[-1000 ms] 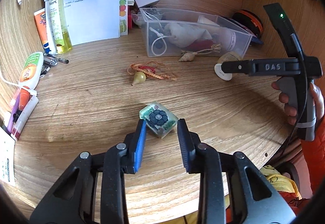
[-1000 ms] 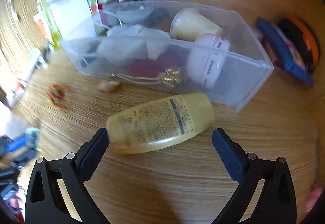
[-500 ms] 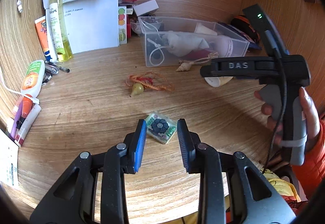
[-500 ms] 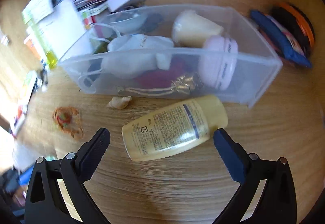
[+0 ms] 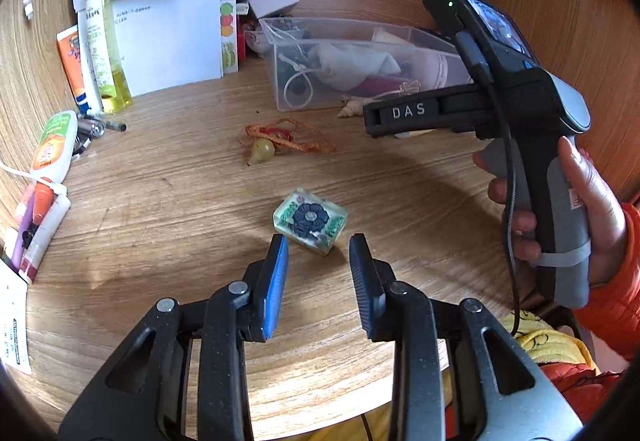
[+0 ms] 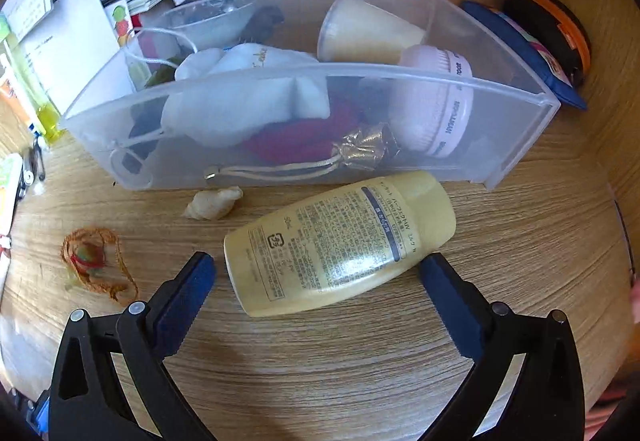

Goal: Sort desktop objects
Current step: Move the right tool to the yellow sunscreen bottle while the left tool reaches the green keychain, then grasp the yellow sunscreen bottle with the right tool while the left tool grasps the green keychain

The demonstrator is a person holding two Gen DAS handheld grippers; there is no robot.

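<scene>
The yellow lotion bottle [image 6: 340, 241] lies on its side on the wooden desk [image 6: 360, 361], just in front of the clear plastic bin [image 6: 516, 97], between the widely parted fingers of the right gripper [image 6: 316, 265], which touch nothing. A small seashell [image 6: 214, 203] sits near the bin's front wall. The left gripper [image 5: 319, 246] (jaws apart, holding nothing) hovers just short of a clear resin block with a dark flower [image 5: 310, 220]. An orange cord with a small gourd charm [image 5: 276, 141] lies farther out.
</scene>
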